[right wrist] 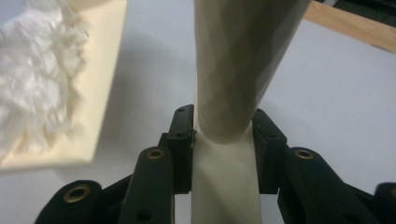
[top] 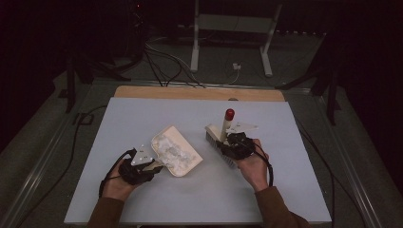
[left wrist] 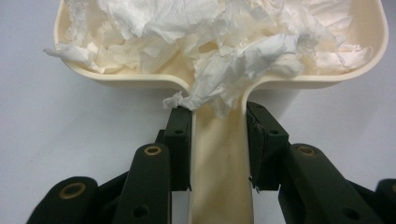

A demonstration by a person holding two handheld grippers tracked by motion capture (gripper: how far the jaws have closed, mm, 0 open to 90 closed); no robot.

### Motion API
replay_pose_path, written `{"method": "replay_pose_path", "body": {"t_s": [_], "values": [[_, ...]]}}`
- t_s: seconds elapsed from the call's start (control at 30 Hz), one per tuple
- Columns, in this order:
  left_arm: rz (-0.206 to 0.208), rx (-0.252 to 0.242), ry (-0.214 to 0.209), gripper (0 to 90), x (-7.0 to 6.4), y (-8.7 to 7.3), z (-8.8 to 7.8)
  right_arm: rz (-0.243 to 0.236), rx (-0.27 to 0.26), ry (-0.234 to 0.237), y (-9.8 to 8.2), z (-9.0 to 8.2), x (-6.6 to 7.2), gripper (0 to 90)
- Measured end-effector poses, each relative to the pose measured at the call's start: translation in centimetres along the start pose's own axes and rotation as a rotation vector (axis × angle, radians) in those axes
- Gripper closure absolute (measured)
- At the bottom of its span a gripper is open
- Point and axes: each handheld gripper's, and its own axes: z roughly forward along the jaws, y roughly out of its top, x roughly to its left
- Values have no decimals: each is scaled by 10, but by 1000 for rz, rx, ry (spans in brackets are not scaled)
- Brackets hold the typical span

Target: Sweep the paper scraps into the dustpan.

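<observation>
A cream dustpan [top: 186, 157] lies on the table left of centre, heaped with crumpled white tissue [top: 168, 146]. My left gripper [top: 154, 165] is shut on its handle. In the left gripper view the pads clamp the handle [left wrist: 219, 163] just below the pan, and tissue [left wrist: 210, 42] spills over the rim. My right gripper [top: 228, 142] is shut on a cream brush [top: 215, 134] with a red-tipped handle [top: 229, 114], its bristles toward the table. In the right gripper view the brush handle [right wrist: 233, 70] rises between the pads, with the dustpan [right wrist: 100, 93] and tissue [right wrist: 32, 79] to the left.
The pale grey table top [top: 142, 118] has a wooden strip [top: 199, 93] along its far edge. Beyond it stand a white frame [top: 233, 23] and cables on a dark floor. Bare table surface lies in front of and to both sides of the hands.
</observation>
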Motion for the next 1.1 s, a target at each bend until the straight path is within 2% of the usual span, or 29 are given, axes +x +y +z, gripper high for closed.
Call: {"method": "replay_pose_path", "body": {"t_s": [0.23, 0.37, 0.57, 0.83, 1.1], "values": [[-31, -9, 29, 666, 4, 0, -8, -13, 6, 8, -8, -10, -12, 668], [-57, -21, 53, 666, 6, 0, -12, -43, 9, 5, -13, -15, -20, 667], [-82, -24, 67, 666, 9, 1, -16, -55, 1, 28, -21, -22, -31, 667], [-114, -30, 93, 666, 11, -1, -20, -50, 21, 32, -31, -29, -42, 667], [-167, -37, 133, 666, 15, -5, -22, -32, 41, 88, -42, -40, -54, 667]]}}
